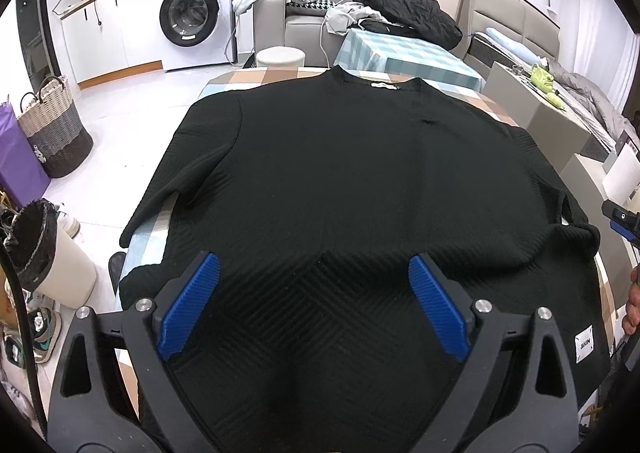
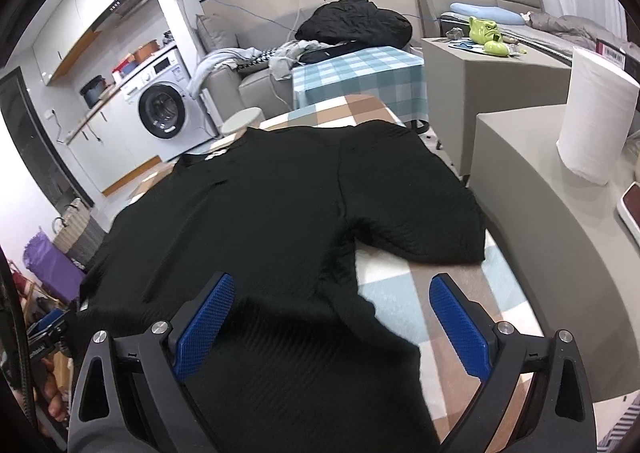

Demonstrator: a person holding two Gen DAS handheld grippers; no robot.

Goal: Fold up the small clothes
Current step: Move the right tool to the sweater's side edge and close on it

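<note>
Checked cloth in tan, white and pale blue covers the table [image 2: 400, 293], and a black shirt [image 1: 352, 173] lies spread flat over most of it, collar at the far end with a white label showing. Over the near hem, the left gripper [image 1: 314, 293] hangs with its blue pads [image 1: 194, 305] spread wide, holding nothing — ribbed fabric fills the gap between them. By the hem's right corner sits a small white tag [image 1: 585, 343]. From the right wrist view, the right gripper [image 2: 332, 317] is likewise spread wide and empty; its left pad [image 2: 206, 327] stands over the shirt's lower edge, its right pad over bare cloth, and the shirt's side edge runs between the two. A short sleeve [image 2: 420, 229] lies flat on the cloth just beyond. Part of the other gripper [image 2: 44, 333] shows at the left edge of that view, a hand behind it. Further out on the right, a white paper roll [image 2: 596, 121] stands on a grey counter, and a green toy [image 2: 488, 35] sits on a grey cabinet near a bed. Beyond the table's far end a second table in blue check carries a black heap [image 1: 408, 11] of clothing, beside a grey sofa. To the left a washer [image 1: 192, 17] stands under a counter, with a woven basket [image 1: 56, 129] and a lined bin [image 1: 52, 253] on the floor
</note>
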